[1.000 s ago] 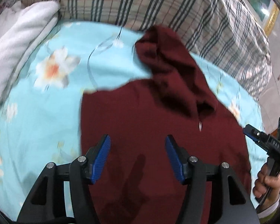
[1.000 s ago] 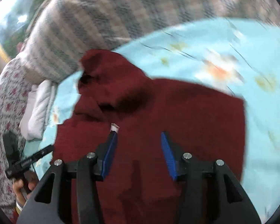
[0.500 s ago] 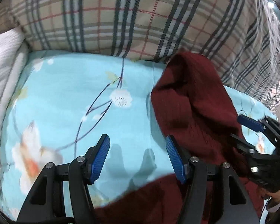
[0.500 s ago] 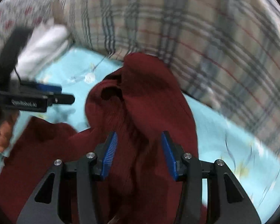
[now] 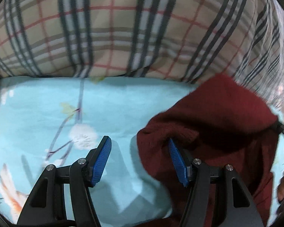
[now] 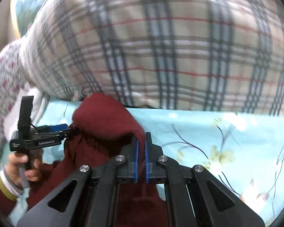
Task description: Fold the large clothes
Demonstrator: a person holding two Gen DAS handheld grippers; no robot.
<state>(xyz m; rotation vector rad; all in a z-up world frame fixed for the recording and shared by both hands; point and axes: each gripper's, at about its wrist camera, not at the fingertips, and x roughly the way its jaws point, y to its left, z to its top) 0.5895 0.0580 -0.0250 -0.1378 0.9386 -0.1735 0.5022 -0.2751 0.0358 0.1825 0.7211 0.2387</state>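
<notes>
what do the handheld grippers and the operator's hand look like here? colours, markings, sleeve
Both are black two-finger grippers with ribbed blue pads and silver pivot screws: left gripper, right gripper. In the right wrist view the left unit's side shows white "GenRobot.AI" lettering, a thin black cable and an upright black block on top. The operator's left hand is bare, with a yellow band, white cuff and dark red sleeve at the wrist.

Home bedroom: floral bedsheet [image 5: 37,113], plaid pillow [image 5: 123,28].

One maroon hoodie [image 5: 217,117], one plaid pillow [image 5: 123,28], two claws [image 5: 140,160].
</notes>
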